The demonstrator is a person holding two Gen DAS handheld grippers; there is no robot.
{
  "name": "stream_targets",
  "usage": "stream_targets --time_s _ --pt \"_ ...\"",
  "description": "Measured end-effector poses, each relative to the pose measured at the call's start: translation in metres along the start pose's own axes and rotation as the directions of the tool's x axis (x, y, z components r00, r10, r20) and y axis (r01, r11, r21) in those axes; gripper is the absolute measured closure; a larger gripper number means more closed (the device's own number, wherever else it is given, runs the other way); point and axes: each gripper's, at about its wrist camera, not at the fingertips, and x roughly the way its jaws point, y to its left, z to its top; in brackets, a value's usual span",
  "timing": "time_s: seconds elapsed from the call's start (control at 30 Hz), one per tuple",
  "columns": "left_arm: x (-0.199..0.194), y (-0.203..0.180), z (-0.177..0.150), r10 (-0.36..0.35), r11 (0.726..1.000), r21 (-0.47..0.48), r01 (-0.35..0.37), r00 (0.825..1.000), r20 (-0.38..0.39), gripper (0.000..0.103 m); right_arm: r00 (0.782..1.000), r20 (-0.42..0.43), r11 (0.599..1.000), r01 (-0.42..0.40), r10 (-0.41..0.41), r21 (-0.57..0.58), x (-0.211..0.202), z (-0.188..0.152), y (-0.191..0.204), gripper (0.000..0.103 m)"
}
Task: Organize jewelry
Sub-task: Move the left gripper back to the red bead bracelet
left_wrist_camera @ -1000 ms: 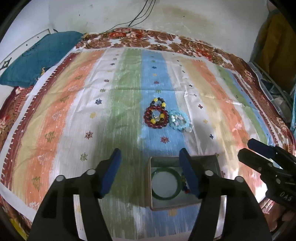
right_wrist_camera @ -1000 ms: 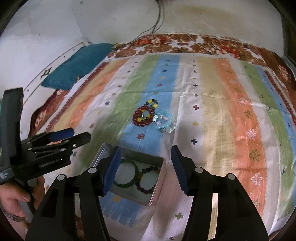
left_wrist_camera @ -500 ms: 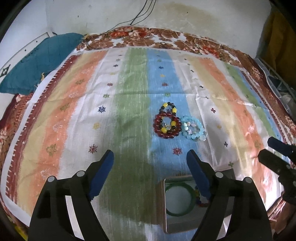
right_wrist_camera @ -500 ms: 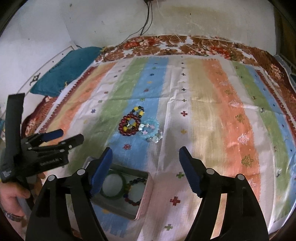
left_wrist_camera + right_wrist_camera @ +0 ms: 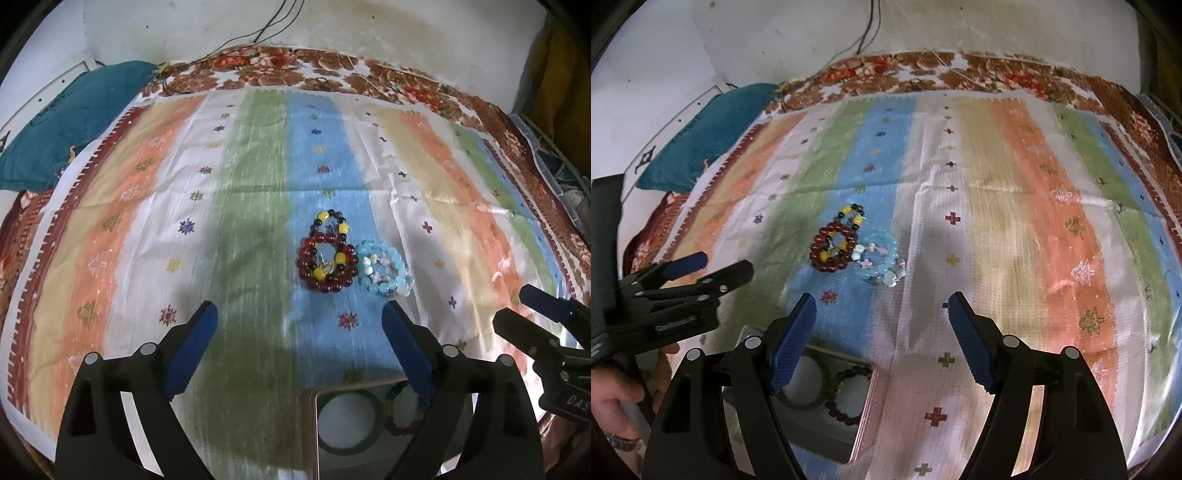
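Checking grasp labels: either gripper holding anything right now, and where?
Nothing held. Left gripper jaws are opening, empty; right gripper open, empty. Beaded bracelets lie on the striped cloth.

Bracelets (image 5: 327,258) lie in a touching cluster mid-cloth (image 5: 147,229). Tin (image 5: 860,439) sits nearer the camera, with a bangle (image 5: 373,432) inside on the left and what looks like a beaded bracelet (image 5: 846,395) on the right. Cushion (image 5: 70,118) at far-left edge.

1. A striped cloth (image 5: 255,206) with small woven motifs lies spread flat.
2. Beyond the cloth's far edge, a floral brown blanket (image 5: 295,70).
3. At its far-left corner, a teal cushion (image 5: 70,118).
4. Above it, black cables (image 5: 273,22) hang down the white wall (image 5: 388,33).
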Motion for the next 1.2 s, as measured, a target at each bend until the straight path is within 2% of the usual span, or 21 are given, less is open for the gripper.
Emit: stream_targets --time_s 0.13,0.23,0.57,0.7,0.9,1.03,1.2 --pt "0.015 0.004 0.002 -0.007 1.0 -0.001 0.007 1.0 -0.029 0.014 1.0 -0.027 1.0 0.01 -0.01 -0.001 0.01 0.004 -0.002 0.029" --pt "0.021 0.012 0.006 -0.036 0.999 -0.038 0.034 0.999 -0.034 0.014 0.999 -0.033 1.0 0.024 -0.025 -0.019 0.016 0.006 0.0 0.029" --pt "0.041 0.017 0.012 -0.054 0.997 -0.051 0.051 0.997 -0.062 0.014 0.998 -0.06 0.999 -0.027 0.028 0.017 0.034 0.015 -0.003 0.029" --pt "0.047 0.019 0.015 -0.073 0.996 -0.055 0.07 0.995 -0.066 0.014 0.997 -0.074 0.999 -0.024 0.026 0.021 0.043 0.018 -0.004 0.029" --pt "0.061 0.016 0.019 -0.06 0.998 -0.034 0.058 0.994 -0.088 0.015 0.998 -0.058 1.0 0.019 -0.017 0.024 0.052 0.026 -0.007 0.029" --pt "0.069 0.015 0.021 -0.052 0.999 -0.013 0.051 0.994 -0.1 0.015 0.997 -0.074 0.999 0.011 -0.009 0.03 0.061 0.03 -0.01 0.029" --pt "0.079 0.021 0.027 -0.001 1.0 -0.008 0.0 0.994 -0.113 0.016 0.996 -0.093 0.999 -0.007 0.011 0.037 0.073 0.034 -0.01 0.029"
